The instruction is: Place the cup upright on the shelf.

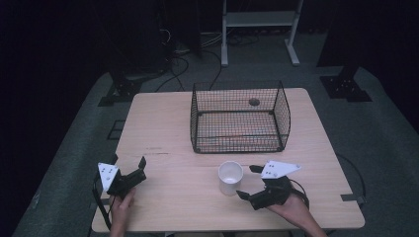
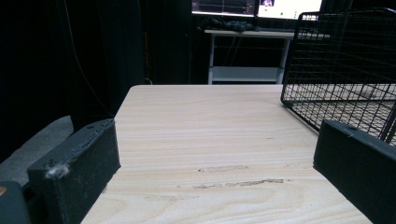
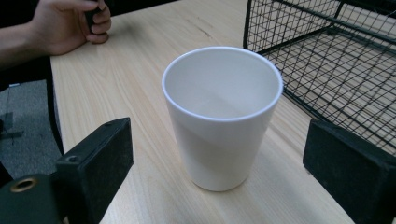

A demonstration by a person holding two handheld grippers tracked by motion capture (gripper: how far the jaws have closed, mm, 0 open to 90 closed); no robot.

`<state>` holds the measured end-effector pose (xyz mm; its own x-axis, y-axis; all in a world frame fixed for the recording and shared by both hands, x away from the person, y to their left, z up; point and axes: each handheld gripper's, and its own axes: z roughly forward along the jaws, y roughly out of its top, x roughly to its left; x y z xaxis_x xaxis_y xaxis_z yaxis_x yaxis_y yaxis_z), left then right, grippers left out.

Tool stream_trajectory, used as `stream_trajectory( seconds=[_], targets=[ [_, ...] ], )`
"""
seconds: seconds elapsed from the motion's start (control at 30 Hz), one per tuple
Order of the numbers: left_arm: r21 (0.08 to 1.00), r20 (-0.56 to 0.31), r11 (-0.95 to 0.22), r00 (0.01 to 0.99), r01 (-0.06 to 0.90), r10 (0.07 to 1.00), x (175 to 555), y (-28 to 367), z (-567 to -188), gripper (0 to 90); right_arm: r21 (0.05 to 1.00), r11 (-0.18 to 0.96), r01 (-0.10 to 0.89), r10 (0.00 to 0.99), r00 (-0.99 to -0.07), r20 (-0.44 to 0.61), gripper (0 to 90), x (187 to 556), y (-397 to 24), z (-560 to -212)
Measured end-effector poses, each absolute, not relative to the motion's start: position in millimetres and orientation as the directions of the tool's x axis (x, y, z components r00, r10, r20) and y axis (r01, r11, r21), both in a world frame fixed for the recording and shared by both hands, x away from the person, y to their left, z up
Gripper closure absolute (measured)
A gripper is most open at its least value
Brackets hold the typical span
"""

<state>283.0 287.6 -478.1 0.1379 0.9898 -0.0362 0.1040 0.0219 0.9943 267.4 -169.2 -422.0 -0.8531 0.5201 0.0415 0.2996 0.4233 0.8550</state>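
The work looks barely begun. The cup (image 1: pixel 230 177) stands upright and empty on the table (image 1: pixel 168 128), just in front of the wire basket (image 1: pixel 240 117), not touching it. The right gripper (image 1: pixel 247 181) sits just beside the cup with jaws spread wide; in the right gripper view the cup (image 3: pixel 222 116) stands between the two jaws, touched by neither. The left gripper (image 1: pixel 129 166) rests well apart at the table's near left, also released, holding nothing. The basket holds no cup. Closing on the cup, lifting it, and probably setting it in the basket all appear left to do.
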Motion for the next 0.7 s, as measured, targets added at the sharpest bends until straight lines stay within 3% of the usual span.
stream_trajectory(
  seconds=[0.63,0.7],
  targets=[
    [0.994,-0.038,0.023,0.139,0.104,0.989,283,288,-478,0.0,0.819,0.478,0.318,0.496,-0.867,0.048,8.0,292,-132,-436],
    [0.994,-0.038,0.024,0.139,0.105,0.990,283,288,-478,0.0,0.812,0.492,0.313,0.501,-0.865,0.031,14.3,293,-130,-434]
  ],
)
